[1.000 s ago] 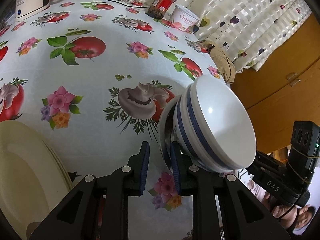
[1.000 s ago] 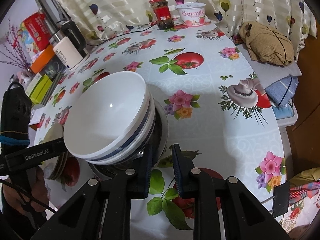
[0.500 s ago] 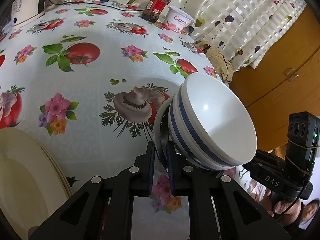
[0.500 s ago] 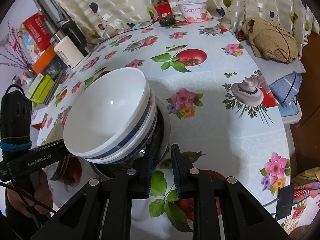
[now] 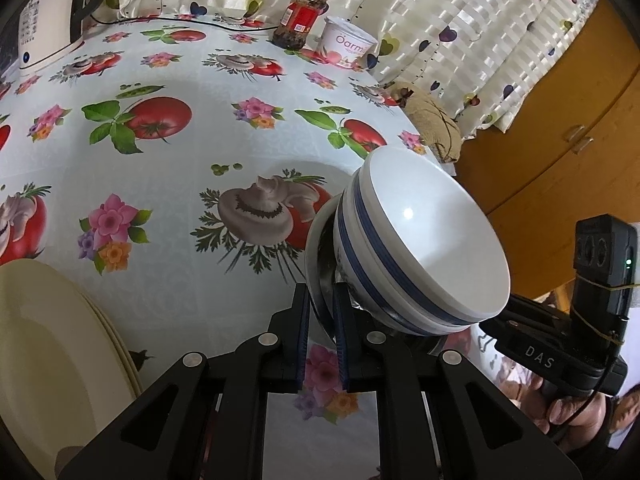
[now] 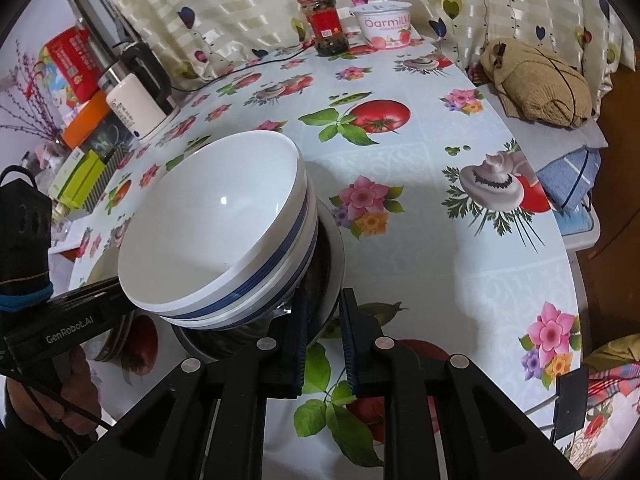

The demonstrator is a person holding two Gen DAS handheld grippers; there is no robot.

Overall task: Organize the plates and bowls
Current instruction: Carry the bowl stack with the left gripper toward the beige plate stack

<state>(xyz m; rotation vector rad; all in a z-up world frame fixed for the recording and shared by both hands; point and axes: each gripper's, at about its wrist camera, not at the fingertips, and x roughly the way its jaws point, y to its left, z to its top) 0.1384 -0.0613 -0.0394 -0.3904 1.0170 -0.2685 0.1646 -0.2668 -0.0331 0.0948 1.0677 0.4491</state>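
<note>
Left tongs [image 5: 322,336] clamped on plate [image 5: 316,248] rim, right tongs [image 6: 324,336] gripping the opposite rim, stacked bowls [image 6: 212,224] riding on it above the counter [image 6: 400,152], cream plates [image 5: 48,360] at left.

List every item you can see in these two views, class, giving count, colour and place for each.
bowls: at least two, white with blue bands, stacked on the plate
plate: one, white, gripped at both edges
cream plates: stack, left table edge
jar: one, red label, far edge
tub: one, white and pink, beside jar
kettle: one, white, left
boxes: several, red, orange, green, far left
cloth bundle: one, tan, right of table
left gripper: black, shut on plate
right gripper: black, shut on plate
</note>
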